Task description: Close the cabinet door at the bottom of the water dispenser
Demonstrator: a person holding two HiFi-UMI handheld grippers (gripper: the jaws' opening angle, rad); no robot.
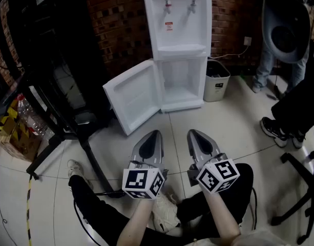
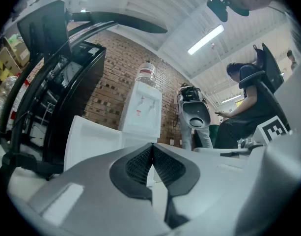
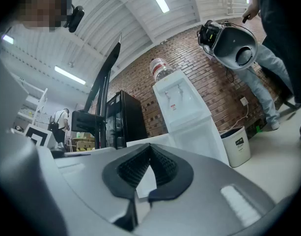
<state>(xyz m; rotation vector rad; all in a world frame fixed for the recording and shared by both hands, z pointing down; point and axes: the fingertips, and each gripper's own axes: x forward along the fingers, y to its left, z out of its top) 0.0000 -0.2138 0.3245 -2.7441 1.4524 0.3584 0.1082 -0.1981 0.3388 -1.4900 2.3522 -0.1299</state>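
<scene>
A white water dispenser (image 1: 177, 19) stands against the brick wall, its lower cabinet (image 1: 181, 83) open and empty. The white cabinet door (image 1: 132, 95) is swung wide out to the left. My left gripper (image 1: 155, 134) and right gripper (image 1: 192, 133) hover side by side over the floor, a good way short of the dispenser, touching nothing. Both are shut and empty. In the left gripper view the door (image 2: 91, 141) and dispenser (image 2: 143, 109) lie ahead beyond the left gripper (image 2: 151, 145). In the right gripper view the dispenser (image 3: 182, 109) stands beyond the right gripper (image 3: 150, 145).
A black rack (image 1: 49, 60) on metal legs stands to the left of the door. A white waste bin (image 1: 216, 81) sits right of the dispenser. People stand and sit at the right (image 1: 290, 60). A black chair base (image 1: 300, 199) is at the right. My legs and shoes (image 1: 167, 211) are below.
</scene>
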